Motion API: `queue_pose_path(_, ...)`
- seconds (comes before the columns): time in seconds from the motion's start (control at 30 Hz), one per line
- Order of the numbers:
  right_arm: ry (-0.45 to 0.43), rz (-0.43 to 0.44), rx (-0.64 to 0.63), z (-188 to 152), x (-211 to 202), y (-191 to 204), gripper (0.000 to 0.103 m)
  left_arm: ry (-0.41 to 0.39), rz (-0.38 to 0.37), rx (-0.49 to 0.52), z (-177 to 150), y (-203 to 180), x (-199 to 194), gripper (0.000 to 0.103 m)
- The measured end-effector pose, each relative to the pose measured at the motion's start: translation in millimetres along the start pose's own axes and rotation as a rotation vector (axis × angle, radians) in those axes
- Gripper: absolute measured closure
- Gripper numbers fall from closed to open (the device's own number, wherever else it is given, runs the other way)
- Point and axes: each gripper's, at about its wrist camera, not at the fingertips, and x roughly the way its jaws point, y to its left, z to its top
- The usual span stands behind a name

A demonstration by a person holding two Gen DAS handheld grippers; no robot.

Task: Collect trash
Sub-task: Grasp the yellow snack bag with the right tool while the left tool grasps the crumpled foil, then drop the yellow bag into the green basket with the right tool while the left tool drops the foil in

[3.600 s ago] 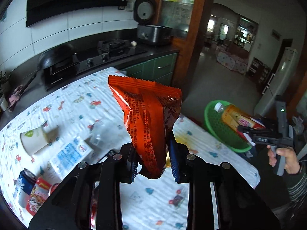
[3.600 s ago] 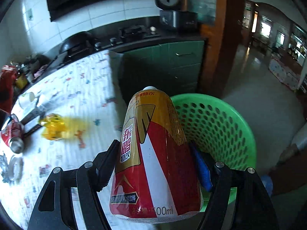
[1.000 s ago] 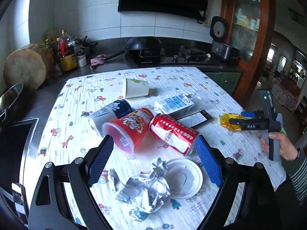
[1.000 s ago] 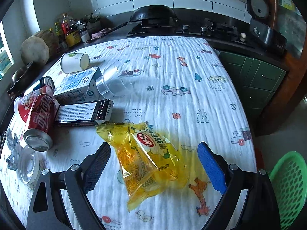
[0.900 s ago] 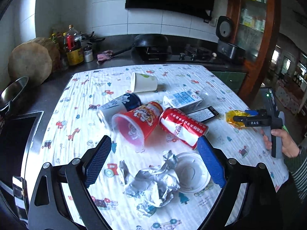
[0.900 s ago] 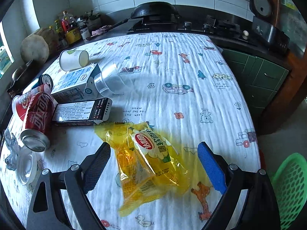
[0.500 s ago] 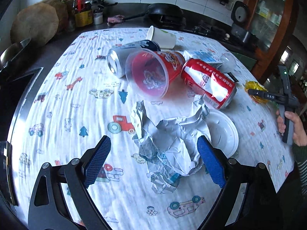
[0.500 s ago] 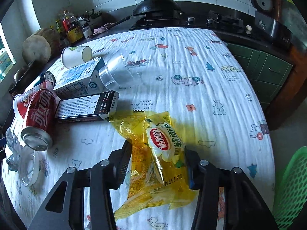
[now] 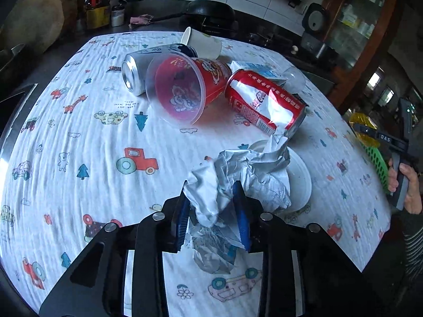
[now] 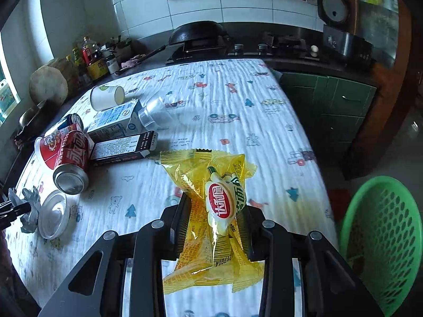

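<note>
**On the table: both grippers loaded**

At the near edge, the left gripper [image 9: 212, 212] pinches the foil [image 9: 238, 174]; a lid [image 9: 300, 182] lies at its 1 o'clock, a can [image 9: 264, 103] beyond. The right gripper [image 10: 215, 220] clamps the yellow wrapper [image 10: 211, 200], raised off the cloth; the basket [image 10: 380, 240] stands at 3 o'clock.

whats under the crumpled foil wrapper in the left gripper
Under the crumpled foil wrapper, held by the left gripper, lies part of a white plastic lid on the tablecloth. The lid's left side is covered, so anything beneath there is hidden.
</note>
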Motion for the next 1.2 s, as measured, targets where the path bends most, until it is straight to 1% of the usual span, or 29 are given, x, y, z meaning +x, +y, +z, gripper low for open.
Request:
queue_pose_path(0.17, -0.023, -0.11, 0.076, -15, -29, -50, 0.07, -0.033, -0.012, 0.054, 7, -21, -18, 0.083)
queue_pose_path(0.23, -0.019, -0.153, 0.12, -22, -37, -76, 0.07, -0.043, -0.054, 0.061, 12, -30, -23, 0.084)
queue_pose_path(0.4, 0.008, -0.31, 0.192, -42, -48, -137, 0.07, -0.073, -0.13, 0.161, 32, -80, -29, 0.085)
queue_pose_path(0.57, 0.062, -0.378, 0.255, -65, -46, -181, 0.07, -0.076, -0.241, 0.246, 57, -142, -18, 0.085)
queue_pose_path(0.73, 0.076, -0.391, 0.322, -84, -47, -211, 0.07, -0.042, -0.389, 0.328, 84, -214, 5, 0.085)
queue_pose_path(0.8, 0.078, -0.386, 0.337, -88, -47, -217, 0.064, -0.019, -0.446, 0.369, 93, -249, 20, 0.085)
queue_pose_path(0.83, 0.08, -0.388, 0.343, -90, -48, -220, 0.062, -0.009, -0.456, 0.385, 98, -265, 27, 0.085)
queue_pose_path(0.87, 0.08, -0.386, 0.346, -91, -48, -223, 0.056, 0.001, -0.48, 0.404, 101, -283, 35, 0.085)
queue_pose_path(0.9, 0.076, -0.383, 0.349, -92, -49, -226, 0.045, 0.01, -0.513, 0.425, 104, -301, 41, 0.085)
queue_pose_path(1.0, 0.052, -0.393, 0.346, -95, -56, -230, 0.034, 0.032, -0.575, 0.473, 111, -349, 59, 0.085)
queue_pose_path(1.07, 0.037, -0.396, 0.349, -97, -62, -232, 0.029, 0.052, -0.607, 0.499, 113, -378, 73, 0.085)
queue_pose_path(1.13, 0.024, -0.393, 0.347, -97, -68, -232, 0.029, 0.082, -0.636, 0.518, 113, -406, 88, 0.085)
queue_pose_path(1.2, 0.007, -0.396, 0.34, -98, -76, -232, 0.027, 0.107, -0.645, 0.528, 110, -433, 106, 0.085)
